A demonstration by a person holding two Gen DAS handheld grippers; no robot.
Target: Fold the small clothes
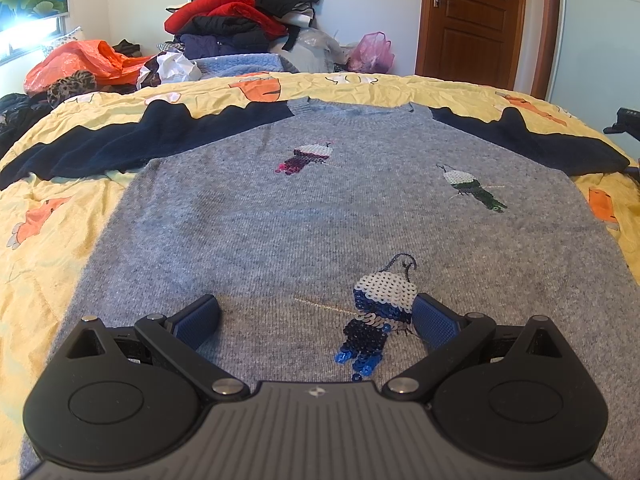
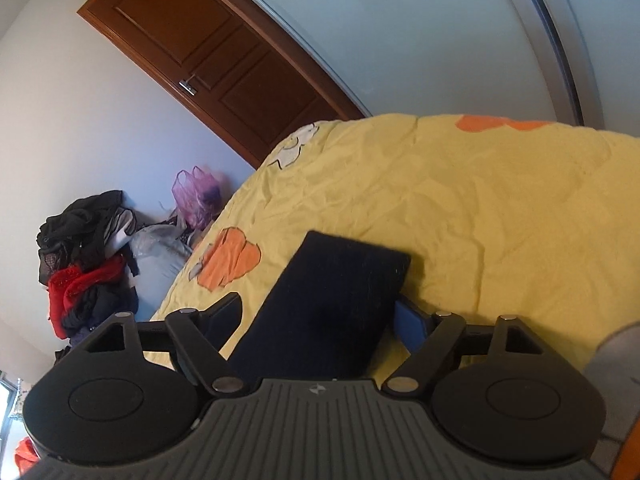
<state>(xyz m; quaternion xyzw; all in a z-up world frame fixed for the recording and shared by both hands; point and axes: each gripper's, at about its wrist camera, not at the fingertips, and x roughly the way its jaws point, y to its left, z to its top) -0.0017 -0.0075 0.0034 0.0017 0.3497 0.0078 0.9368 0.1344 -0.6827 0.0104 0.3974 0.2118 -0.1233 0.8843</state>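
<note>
A small grey knit sweater (image 1: 304, 216) with navy sleeves and sequin bird patches lies flat, front up, on the yellow bedspread (image 1: 48, 216). Both sleeves are spread out sideways. My left gripper (image 1: 316, 316) is open, low over the sweater's lower body near the blue sequin bird (image 1: 376, 320). In the right wrist view the right navy sleeve (image 2: 332, 304) lies between the blue-padded fingers of my right gripper (image 2: 320, 316), which is open around the sleeve end without pinching it. A bit of the grey sweater body (image 2: 616, 364) shows at the right edge.
A heap of red, black and blue clothes (image 1: 240, 20) and plastic bags (image 1: 80, 60) sits beyond the far edge of the bed. A brown wooden door (image 1: 476, 20) stands at the back right. The bedspread (image 2: 480, 208) extends past the sleeve.
</note>
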